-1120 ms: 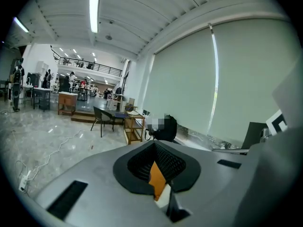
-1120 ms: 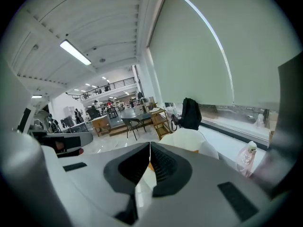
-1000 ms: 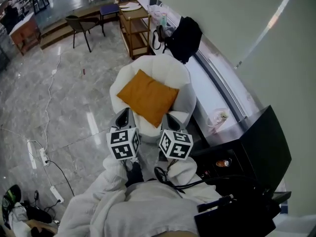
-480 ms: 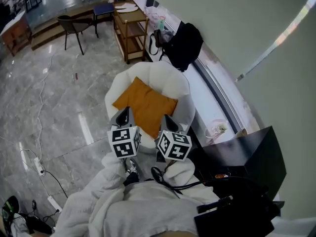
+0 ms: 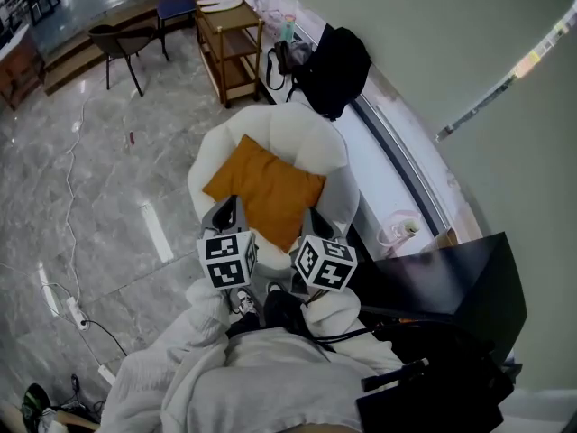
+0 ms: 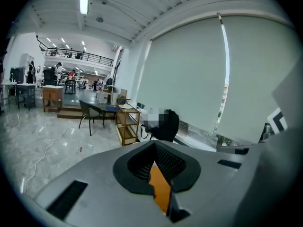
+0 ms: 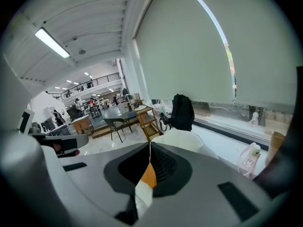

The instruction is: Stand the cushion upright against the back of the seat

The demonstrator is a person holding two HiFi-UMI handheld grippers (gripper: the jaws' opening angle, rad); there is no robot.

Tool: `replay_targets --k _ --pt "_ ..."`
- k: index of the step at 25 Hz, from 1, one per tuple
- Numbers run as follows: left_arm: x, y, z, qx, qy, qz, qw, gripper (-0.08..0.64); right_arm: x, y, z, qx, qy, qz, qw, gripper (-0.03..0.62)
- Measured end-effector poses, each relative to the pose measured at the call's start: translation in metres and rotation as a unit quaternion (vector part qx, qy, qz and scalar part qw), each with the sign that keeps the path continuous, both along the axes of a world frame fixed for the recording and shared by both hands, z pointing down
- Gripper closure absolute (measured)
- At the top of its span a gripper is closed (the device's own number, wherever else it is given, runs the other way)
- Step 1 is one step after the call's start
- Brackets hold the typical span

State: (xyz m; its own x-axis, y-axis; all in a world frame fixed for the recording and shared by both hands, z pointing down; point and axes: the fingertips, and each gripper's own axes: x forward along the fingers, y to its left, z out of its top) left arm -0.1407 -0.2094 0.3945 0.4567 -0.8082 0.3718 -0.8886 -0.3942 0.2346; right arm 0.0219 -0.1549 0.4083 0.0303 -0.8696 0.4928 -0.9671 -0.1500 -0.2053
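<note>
— One orange cushion (image 5: 264, 188)?
— Lying diamond-wise on white armchair (image 5: 311, 138) seat, one corner toward the front edge, diagonal running front to back.
— Left gripper (image 5: 225, 215), right gripper (image 5: 315, 225)?
— Both closed, empty, near that corner.

I've got the white armchair (image 5: 302, 138) at twelve o'clock on the marble floor (image 5: 90, 179), the orange cushion (image 5: 266, 188) lying on its seat.

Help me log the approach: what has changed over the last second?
The left tongs and right tongs have moved closer to the armchair; nothing was taken hold of. The orange cushion lies on the seat as before, and both tongs stay shut and empty.
</note>
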Motion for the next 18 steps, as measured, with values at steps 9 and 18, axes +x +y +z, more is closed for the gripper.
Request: replay_targets --k 9,18 --pt "0.001 -0.036 0.008 -0.016 -0.011 -0.026 0.9995 0.563 0.007 -0.055 -0.002 0.005 0.002 -0.030 1.000 0.529" --pt "0.029 -0.054 0.029 -0.037 -0.022 -0.014 0.9990 0.563 0.029 -0.076 0.010 -0.009 0.001 -0.031 0.999 0.529"
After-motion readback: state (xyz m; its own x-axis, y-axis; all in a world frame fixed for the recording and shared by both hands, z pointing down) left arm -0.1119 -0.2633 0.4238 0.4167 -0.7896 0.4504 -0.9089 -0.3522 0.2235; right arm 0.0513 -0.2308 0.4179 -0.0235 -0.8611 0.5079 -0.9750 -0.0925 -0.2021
